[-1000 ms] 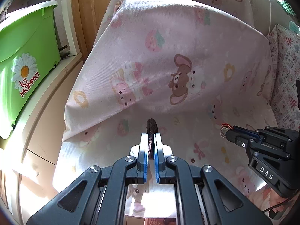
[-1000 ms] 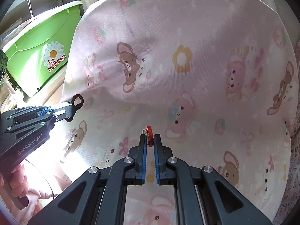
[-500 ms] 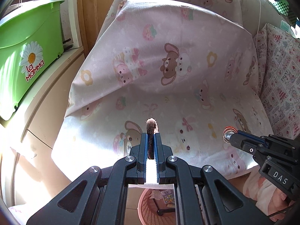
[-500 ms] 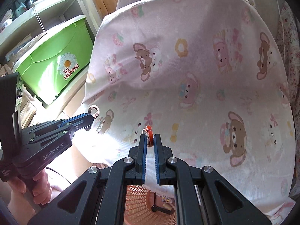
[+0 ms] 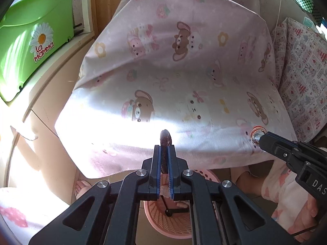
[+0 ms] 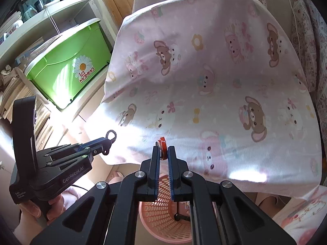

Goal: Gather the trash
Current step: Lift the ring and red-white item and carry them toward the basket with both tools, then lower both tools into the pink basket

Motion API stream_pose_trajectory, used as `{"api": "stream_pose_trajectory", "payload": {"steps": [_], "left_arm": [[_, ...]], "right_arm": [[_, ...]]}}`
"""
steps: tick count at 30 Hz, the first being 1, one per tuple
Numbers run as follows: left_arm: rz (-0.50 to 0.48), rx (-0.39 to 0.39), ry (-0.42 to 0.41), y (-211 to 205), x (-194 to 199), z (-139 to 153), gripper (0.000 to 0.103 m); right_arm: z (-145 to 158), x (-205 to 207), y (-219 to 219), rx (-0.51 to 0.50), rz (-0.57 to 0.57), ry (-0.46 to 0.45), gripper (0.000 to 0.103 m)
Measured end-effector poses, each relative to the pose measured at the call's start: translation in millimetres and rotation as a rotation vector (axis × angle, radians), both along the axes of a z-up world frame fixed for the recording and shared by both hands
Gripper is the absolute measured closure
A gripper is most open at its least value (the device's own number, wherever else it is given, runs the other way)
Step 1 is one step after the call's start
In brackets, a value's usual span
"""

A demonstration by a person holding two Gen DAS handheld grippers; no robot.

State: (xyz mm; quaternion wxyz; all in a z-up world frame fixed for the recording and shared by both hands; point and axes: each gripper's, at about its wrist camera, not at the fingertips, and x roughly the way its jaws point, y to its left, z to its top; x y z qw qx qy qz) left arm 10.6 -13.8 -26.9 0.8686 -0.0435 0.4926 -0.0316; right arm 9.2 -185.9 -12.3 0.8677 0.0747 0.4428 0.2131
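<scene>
Both pieces of trash lifted clear of the bear-print sheet [image 5: 184, 65] and carried toward the pink mesh basket [image 6: 163, 220] on the floor below its front edge.

Left gripper [image 5: 165, 159]: jaws clamped on a dark brown hair tie [image 5: 164, 143], loop standing upright out of the pads. Right gripper [image 6: 162, 153]: jaws clamped on a small red bottle cap [image 6: 162, 144], held edge-on near the tips.

To do the drop well:
- Bring each gripper over the basket mouth before letting go; in both wrist views the basket sits below and behind the fingertips, so likely more travel toward the body needed.
- Keep both grips firm until then. Cap pinched by its rim only, near the tips, so likely to slip or flick out if squeezed unevenly or jolted.
- Keep the two grippers apart over the opening; narrow basket, room for a knock.
- Release low and centred. Cap likely to bounce off the rim; hair tie light and soft, may cling to a ribbed pad, so open wide and perhaps tip downward.
- Watch the hanging sheet edge just beside the basket, and the person's slippered foot [image 5: 81, 185] near it.

A dark object already inside the basket; kind not clear.
</scene>
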Motion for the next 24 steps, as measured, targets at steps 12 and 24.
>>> {"api": "stream_pose_trajectory", "payload": {"steps": [12,24], "left_arm": [[-0.036,-0.051,0.094,-7,-16,-17,0.097],[-0.038,-0.085,0.325,-13,-8,-74,0.097]], "right_arm": [[-21,-21,18,-0.045,0.031,0.047,0.094],[-65,-17,28,-0.130,0.030,0.148,0.094]]}}
